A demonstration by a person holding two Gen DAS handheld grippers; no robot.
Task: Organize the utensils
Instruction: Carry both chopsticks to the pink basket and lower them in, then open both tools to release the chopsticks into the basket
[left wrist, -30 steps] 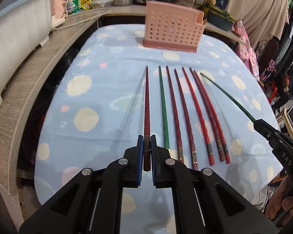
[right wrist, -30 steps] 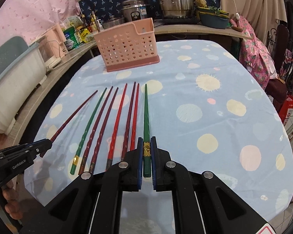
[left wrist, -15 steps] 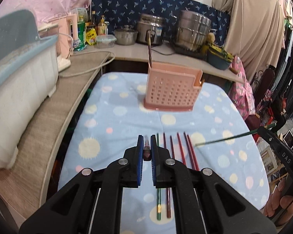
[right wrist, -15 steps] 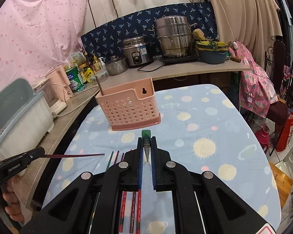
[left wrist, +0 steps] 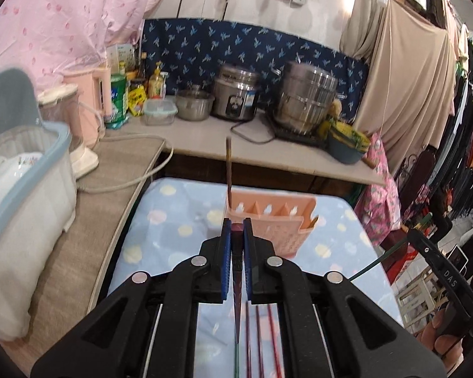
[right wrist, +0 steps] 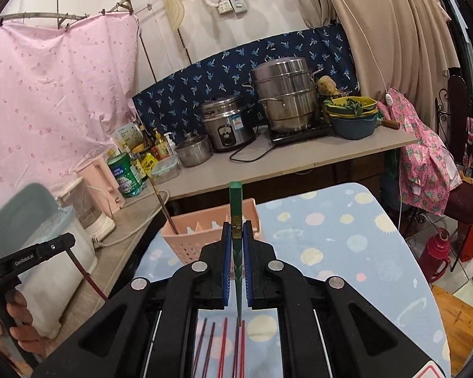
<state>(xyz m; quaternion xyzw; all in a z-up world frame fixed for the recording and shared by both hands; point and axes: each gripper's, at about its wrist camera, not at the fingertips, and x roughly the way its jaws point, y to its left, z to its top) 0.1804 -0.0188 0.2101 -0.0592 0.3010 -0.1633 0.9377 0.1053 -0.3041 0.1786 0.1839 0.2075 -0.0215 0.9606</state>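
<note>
My left gripper is shut on a dark red chopstick whose thin tip hangs down between the fingers. My right gripper is shut on a green chopstick, thick end up. Both are raised above the blue dotted table and face the pink slotted basket, where one brown chopstick stands at the left end. Several red chopsticks lie on the cloth below. In the right wrist view the left gripper shows at the left edge; the right gripper shows in the left wrist view.
A counter behind the table carries steel pots, a rice cooker, bottles and a bowl of greens. A white dish box with a blue rim stands on the left. Clothes hang at the right, and a red flask stands on the floor.
Both grippers have lifted off the table, each with its chopstick, and moved toward the basket. The chopsticks swung from lying flat to hanging tip down. The other chopsticks stayed on the cloth.
</note>
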